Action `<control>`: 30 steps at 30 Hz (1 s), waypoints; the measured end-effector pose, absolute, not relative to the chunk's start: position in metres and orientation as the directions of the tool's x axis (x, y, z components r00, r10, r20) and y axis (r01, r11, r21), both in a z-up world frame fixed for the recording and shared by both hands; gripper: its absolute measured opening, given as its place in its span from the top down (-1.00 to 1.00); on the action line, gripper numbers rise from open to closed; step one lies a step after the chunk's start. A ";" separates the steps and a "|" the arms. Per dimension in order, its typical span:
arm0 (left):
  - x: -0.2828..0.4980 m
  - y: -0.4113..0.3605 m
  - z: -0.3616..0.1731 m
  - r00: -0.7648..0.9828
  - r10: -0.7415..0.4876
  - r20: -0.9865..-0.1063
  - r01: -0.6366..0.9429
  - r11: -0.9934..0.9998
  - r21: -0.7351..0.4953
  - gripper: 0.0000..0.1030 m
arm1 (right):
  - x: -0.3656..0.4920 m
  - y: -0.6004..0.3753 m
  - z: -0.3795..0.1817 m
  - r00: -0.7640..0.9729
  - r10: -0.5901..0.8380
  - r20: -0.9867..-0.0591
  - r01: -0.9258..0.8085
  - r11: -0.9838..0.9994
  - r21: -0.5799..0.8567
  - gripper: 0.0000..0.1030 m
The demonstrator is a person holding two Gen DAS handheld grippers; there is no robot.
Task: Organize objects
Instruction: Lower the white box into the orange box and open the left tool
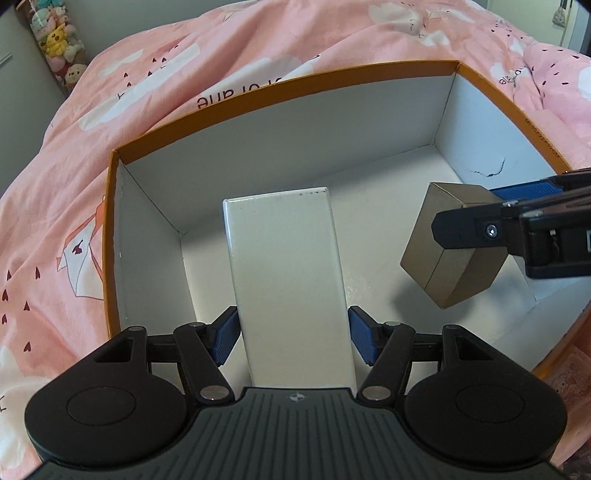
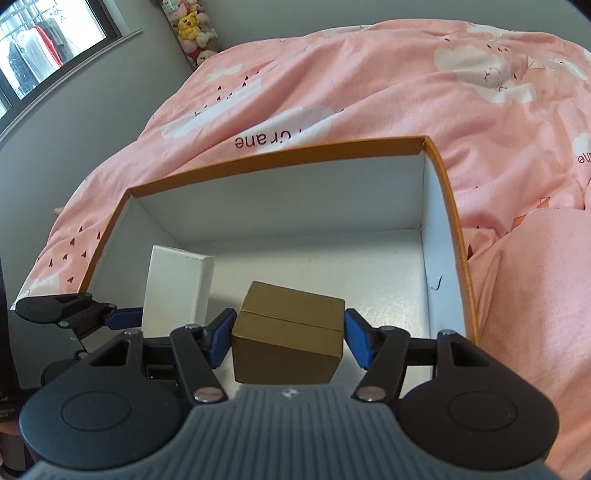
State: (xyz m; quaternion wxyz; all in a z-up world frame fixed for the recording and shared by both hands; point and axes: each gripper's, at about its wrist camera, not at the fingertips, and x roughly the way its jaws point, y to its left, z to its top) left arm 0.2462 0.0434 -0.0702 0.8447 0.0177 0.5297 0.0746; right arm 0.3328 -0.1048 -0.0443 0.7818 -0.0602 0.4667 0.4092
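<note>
Left gripper (image 1: 293,334): your fingers are clamped on the long sides of the white box (image 1: 288,280), low near its back end. That leaves the front end free to go in first, so it can be laid down flat without the pads fouling the floor of the bin.

Right gripper (image 2: 289,338): fingers clamped on the two side faces of the brown box (image 2: 291,330), its lid seam running across between the pads. Squeezing across the seam should keep the lid from popping; that's my read, not something visible.

In the left wrist view the brown box hangs tilted, one corner lowest, its shadow on the floor below it, so it looks clear of the floor. Whether the white box touches down I cannot tell.

Both boxes are inside the orange-rimmed carton (image 1: 110,229), white one toward its left wall, brown one toward the right wall, well apart. Side-by-side split looks deliberate: each hand gets its own half, no crossing.

Carton sits on the pink duvet (image 2: 406,92) on the bed, a soft base, so expect it to shift if you press.

Far back: a column of plush toys (image 2: 190,27) against the wall, and a window (image 2: 40,48).
</note>
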 end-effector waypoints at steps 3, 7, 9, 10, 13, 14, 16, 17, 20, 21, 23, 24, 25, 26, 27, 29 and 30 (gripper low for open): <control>0.247 0.043 -0.072 0.424 0.154 -0.892 -0.105 0.987 0.120 -0.49 | 0.330 -0.105 -0.044 0.228 0.578 -0.784 -0.697 0.659 0.283 -0.25; 0.246 0.041 -0.074 0.419 0.157 -0.894 -0.091 0.987 0.131 -0.52 | 0.329 -0.104 -0.044 0.225 0.570 -0.790 -0.700 0.659 0.275 -0.25; 0.246 0.041 -0.074 0.419 0.151 -0.896 -0.084 0.988 0.128 -0.56 | 0.328 -0.105 -0.043 0.225 0.567 -0.792 -0.702 0.658 0.272 -0.26; 0.246 0.041 -0.075 0.415 0.150 -0.897 -0.076 0.989 0.130 -0.60 | 0.328 -0.105 -0.043 0.224 0.566 -0.794 -0.703 0.658 0.270 -0.26; 0.245 0.040 -0.076 0.415 0.148 -0.898 -0.067 0.989 0.132 -0.62 | 0.327 -0.106 -0.044 0.223 0.559 -0.798 -0.700 0.662 0.268 -0.26; 0.244 0.040 -0.074 0.426 0.141 -0.894 -0.072 0.990 0.122 -0.62 | 0.327 -0.106 -0.044 0.222 0.558 -0.799 -0.699 0.663 0.268 -0.26; 0.242 0.043 -0.069 0.454 0.126 -0.882 -0.084 0.992 0.099 -0.62 | 0.327 -0.106 -0.044 0.221 0.556 -0.802 -0.698 0.664 0.268 -0.26; 0.241 0.045 -0.065 0.475 0.116 -0.872 -0.090 0.992 0.083 -0.62 | 0.327 -0.105 -0.043 0.220 0.554 -0.803 -0.698 0.664 0.267 -0.26; 0.232 0.052 -0.048 0.556 0.098 -0.826 -0.122 0.992 0.035 -0.65 | 0.327 -0.102 -0.044 0.222 0.545 -0.809 -0.697 0.669 0.260 -0.26; 0.229 0.054 -0.041 0.585 0.109 -0.804 -0.135 0.990 0.036 -0.63 | 0.327 -0.101 -0.044 0.223 0.541 -0.811 -0.697 0.670 0.256 -0.26; 0.220 0.059 -0.029 0.642 0.145 -0.753 -0.165 0.985 0.050 -0.65 | 0.327 -0.099 -0.043 0.225 0.541 -0.811 -0.693 0.673 0.257 -0.26; 0.216 0.064 -0.023 0.666 0.148 -0.732 -0.182 0.983 0.033 -0.66 | 0.327 -0.097 -0.043 0.222 0.536 -0.815 -0.698 0.671 0.251 -0.26; 0.214 0.070 -0.019 0.680 0.143 -0.719 -0.197 0.980 0.008 -0.66 | 0.326 -0.094 -0.043 0.226 0.532 -0.816 -0.703 0.668 0.241 -0.26; 0.210 0.076 -0.014 0.696 0.137 -0.705 -0.213 0.977 -0.019 -0.66 | 0.324 -0.091 -0.042 0.229 0.530 -0.816 -0.710 0.665 0.233 -0.26; 0.207 0.082 -0.011 0.707 0.134 -0.694 -0.227 0.973 -0.043 -0.66 | 0.324 -0.088 -0.042 0.230 0.529 -0.817 -0.715 0.661 0.226 -0.26; 0.205 0.092 -0.006 0.712 0.140 -0.688 -0.255 0.965 -0.067 -0.66 | 0.323 -0.081 -0.042 0.230 0.524 -0.820 -0.722 0.657 0.217 -0.26; 0.205 0.097 -0.005 0.715 0.144 -0.684 -0.269 0.960 -0.078 -0.66 | 0.323 -0.077 -0.042 0.232 0.518 -0.823 -0.725 0.657 0.209 -0.26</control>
